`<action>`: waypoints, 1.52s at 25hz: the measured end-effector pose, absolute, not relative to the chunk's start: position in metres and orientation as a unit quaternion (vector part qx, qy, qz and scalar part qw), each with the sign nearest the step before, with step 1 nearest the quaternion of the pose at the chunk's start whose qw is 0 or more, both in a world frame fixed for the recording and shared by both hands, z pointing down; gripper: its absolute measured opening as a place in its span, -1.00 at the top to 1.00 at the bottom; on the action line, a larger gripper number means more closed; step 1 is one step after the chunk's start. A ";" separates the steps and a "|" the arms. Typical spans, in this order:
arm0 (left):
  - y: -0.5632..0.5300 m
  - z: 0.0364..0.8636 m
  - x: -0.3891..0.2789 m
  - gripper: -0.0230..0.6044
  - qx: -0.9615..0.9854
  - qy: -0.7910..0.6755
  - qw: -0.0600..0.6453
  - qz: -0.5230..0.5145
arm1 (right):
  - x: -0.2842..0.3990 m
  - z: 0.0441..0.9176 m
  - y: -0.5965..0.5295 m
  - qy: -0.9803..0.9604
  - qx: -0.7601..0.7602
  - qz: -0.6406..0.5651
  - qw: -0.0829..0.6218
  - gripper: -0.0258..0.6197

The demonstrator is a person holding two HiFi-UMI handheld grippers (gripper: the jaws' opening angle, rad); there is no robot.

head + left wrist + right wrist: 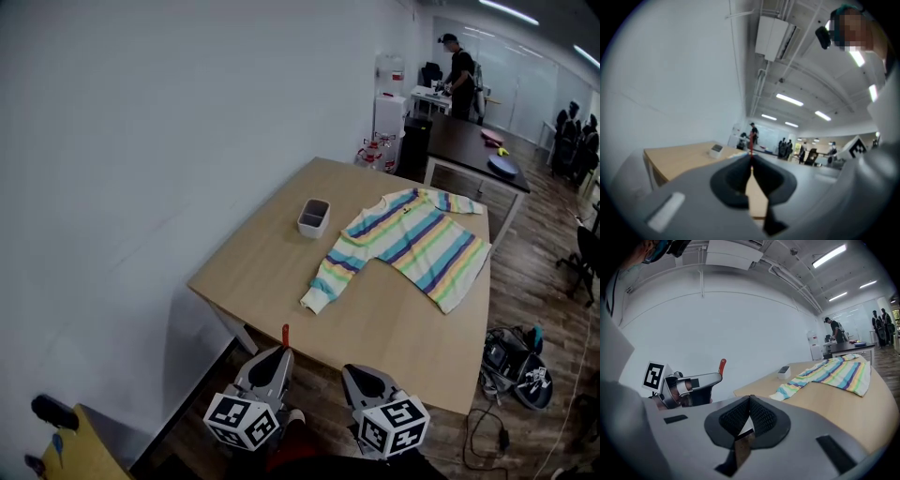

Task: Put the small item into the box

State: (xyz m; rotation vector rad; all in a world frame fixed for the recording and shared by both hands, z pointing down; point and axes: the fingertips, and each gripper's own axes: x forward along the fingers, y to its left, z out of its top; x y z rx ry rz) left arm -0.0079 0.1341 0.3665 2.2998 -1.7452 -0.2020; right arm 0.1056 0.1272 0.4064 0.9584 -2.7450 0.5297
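Desk (272, 258) carries a white box (314, 217) near the wall side and a striped sweater (417, 246) spread flat beside it; left gripper (284, 351) at the desk's near edge pinches a small red item (285, 335), well apart from the box; right gripper (353, 370) just beside it, jaws pressed together.

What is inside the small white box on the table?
The box shows only a dark, greyish interior in the head view; no separate item can be made out. The near wall hides part of its floor.
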 end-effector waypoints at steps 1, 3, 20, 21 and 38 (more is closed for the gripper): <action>0.125 0.367 -0.017 0.88 0.790 -0.596 0.124 -0.072 | 0.095 0.407 0.119 -0.925 0.323 0.178 0.096 0.90; 0.108 0.367 -0.037 0.88 0.794 -0.590 0.125 -0.075 | 0.072 0.408 0.103 -0.924 0.323 0.178 0.098 0.90; 0.016 0.374 -0.136 0.88 0.828 -0.533 0.152 -0.081 | -0.049 0.415 0.024 -0.908 0.355 0.184 0.122 0.90; 0.013 0.375 -0.138 0.88 0.829 -0.531 0.153 -0.083 | -0.051 0.416 0.022 -0.908 0.356 0.184 0.125 0.90; -0.068 0.392 -0.148 0.88 0.845 -0.508 0.161 -0.046 | -0.046 0.422 -0.054 -0.879 0.417 0.196 0.122 0.90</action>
